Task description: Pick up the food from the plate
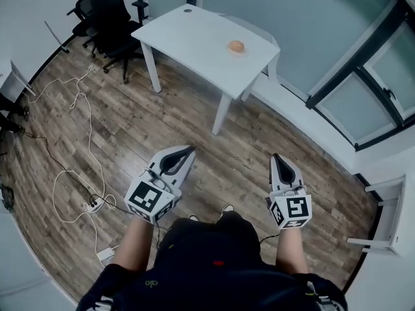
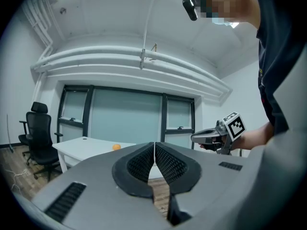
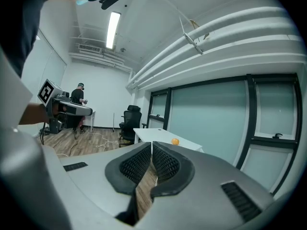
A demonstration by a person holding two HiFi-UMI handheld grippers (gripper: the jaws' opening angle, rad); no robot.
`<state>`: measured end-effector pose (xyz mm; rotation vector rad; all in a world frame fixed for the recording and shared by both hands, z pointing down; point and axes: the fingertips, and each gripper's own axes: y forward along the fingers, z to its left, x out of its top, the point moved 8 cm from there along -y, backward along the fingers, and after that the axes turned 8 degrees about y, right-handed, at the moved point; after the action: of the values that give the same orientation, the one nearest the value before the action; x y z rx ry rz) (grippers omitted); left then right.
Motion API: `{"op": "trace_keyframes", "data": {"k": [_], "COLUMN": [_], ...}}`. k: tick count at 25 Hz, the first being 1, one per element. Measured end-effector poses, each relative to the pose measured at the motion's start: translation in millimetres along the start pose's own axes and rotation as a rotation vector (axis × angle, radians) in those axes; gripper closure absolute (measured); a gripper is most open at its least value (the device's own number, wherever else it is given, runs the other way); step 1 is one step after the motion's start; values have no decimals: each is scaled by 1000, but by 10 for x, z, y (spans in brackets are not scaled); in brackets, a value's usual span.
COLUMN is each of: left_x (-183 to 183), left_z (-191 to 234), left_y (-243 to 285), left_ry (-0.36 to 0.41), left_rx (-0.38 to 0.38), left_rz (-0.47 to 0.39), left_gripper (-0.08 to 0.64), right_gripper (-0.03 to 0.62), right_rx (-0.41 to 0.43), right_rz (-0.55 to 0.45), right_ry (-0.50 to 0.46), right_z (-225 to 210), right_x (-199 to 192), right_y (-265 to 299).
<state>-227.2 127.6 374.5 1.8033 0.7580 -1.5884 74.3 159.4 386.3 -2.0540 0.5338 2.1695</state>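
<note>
Holdings, both hands:

1. Left gripper (image 1: 190, 149): my jaws are closed, the ribbed pads meeting at the tips with nothing between them.
2. Right gripper (image 1: 278, 156): my jaws are closed in the same way and empty. It is held beside the left gripper, well apart from it.
3. Food (image 1: 237, 46): one small round orange piece on the white counter (image 1: 188, 34), well ahead of both pairs of jaws and touched by neither. It lies ahead and left of my left tips, and ahead and a little right of my right tips.
4. Black office chairs (image 1: 107, 8): past the counter's far end, ahead and left of my jaws.
5. White cable (image 1: 84, 118): looped on the wooden floor (image 1: 194, 135), left of my left jaws.
6. Second person (image 3: 78, 97): small in the distance, far left of my right jaws.
</note>
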Motion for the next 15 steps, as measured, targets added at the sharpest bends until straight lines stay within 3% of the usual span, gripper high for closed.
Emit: {"op": "trace_keyframes", "data": {"k": [9,15], "left_x": [18,209], "left_z": [545,801], "left_y": [726,1571], "left_ry": [31,60], "left_rx": [49,93], "left_rz": [16,22], "left_gripper": [534,534], "right_gripper": [566,566], "right_rx": [63,106], "right_rz": [-39,-53], "right_ry": [12,19], "right_z": [-551,-1298], "right_x": [104,254], "right_y": [970,1626]}}
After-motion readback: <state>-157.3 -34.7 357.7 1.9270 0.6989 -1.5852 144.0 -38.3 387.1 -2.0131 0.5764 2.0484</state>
